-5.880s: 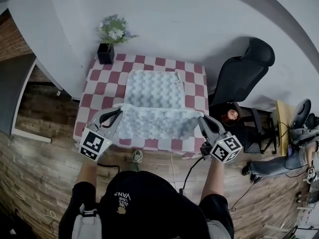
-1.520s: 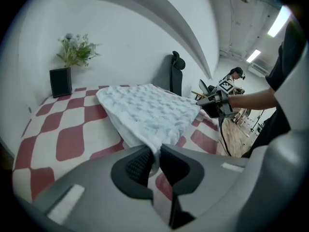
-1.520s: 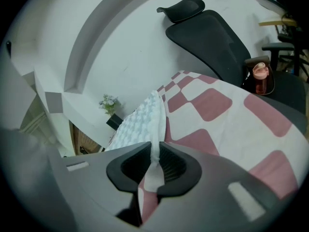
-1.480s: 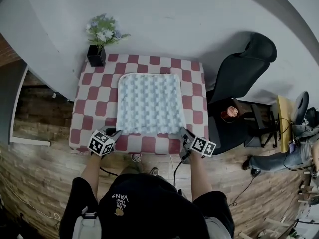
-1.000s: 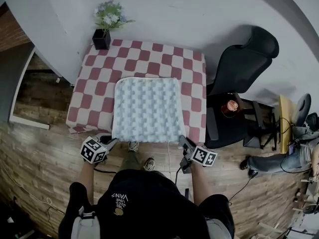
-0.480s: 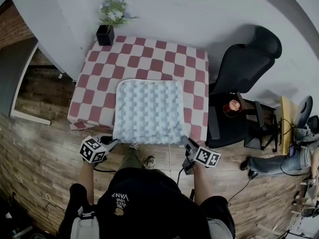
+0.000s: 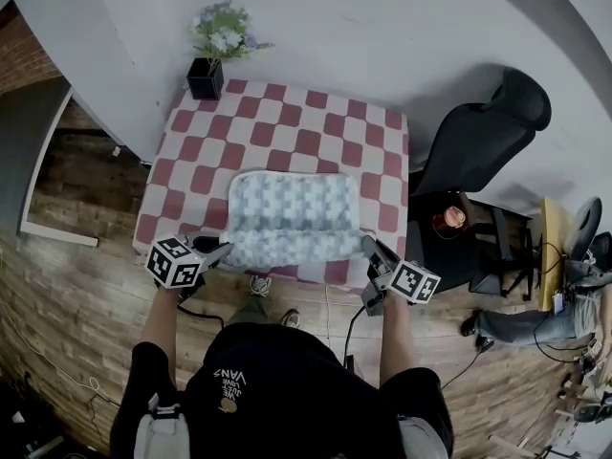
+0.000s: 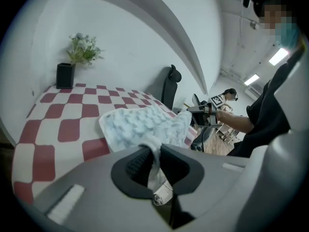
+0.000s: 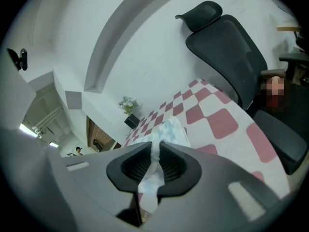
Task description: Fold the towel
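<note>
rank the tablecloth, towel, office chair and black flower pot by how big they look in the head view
1. tablecloth, clearly the largest
2. office chair and towel: too alike to rank, and the chair sits farther from the camera
3. black flower pot, the smallest

A white wall (image 7: 382, 27) curves behind a table (image 7: 287, 127) covered in a red-and-white checked cloth. A black pot of pale flowers (image 7: 205, 76) stands on its far left corner. A black office chair (image 7: 478, 137) stands just right of the table. The floor (image 7: 76, 295) is wood plank, and brick (image 7: 24, 55) shows at the far left. Strip lights (image 8: 278, 57) glow on the ceiling.
</note>
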`<state>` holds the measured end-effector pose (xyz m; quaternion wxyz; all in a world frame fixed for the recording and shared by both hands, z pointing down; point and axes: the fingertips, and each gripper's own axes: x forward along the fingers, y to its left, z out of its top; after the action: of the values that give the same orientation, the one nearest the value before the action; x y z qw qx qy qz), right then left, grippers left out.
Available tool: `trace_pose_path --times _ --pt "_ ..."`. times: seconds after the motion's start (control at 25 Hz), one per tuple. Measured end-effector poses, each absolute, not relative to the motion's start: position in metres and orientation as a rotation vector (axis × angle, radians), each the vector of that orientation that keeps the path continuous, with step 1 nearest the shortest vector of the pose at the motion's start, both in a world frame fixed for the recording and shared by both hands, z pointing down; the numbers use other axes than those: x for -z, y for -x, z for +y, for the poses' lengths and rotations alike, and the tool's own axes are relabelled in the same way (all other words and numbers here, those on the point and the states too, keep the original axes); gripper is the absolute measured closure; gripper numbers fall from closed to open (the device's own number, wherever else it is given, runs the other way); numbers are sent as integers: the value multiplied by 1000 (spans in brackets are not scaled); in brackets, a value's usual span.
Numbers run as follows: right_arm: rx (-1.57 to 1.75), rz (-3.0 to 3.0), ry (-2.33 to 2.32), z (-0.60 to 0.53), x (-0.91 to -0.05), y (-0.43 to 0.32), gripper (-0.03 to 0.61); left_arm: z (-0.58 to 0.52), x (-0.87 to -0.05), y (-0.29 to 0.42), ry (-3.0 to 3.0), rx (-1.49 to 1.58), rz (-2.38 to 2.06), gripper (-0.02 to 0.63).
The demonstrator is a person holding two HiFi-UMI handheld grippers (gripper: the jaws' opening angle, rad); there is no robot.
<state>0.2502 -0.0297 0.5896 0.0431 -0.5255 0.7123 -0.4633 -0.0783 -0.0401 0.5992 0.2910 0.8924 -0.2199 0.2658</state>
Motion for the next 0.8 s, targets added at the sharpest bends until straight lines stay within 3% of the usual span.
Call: trace_pose_path --times 0.8 --pt "1653 2118 1684 -184 -644 -263 516 -188 -644 57 -1878 -592 -217 577"
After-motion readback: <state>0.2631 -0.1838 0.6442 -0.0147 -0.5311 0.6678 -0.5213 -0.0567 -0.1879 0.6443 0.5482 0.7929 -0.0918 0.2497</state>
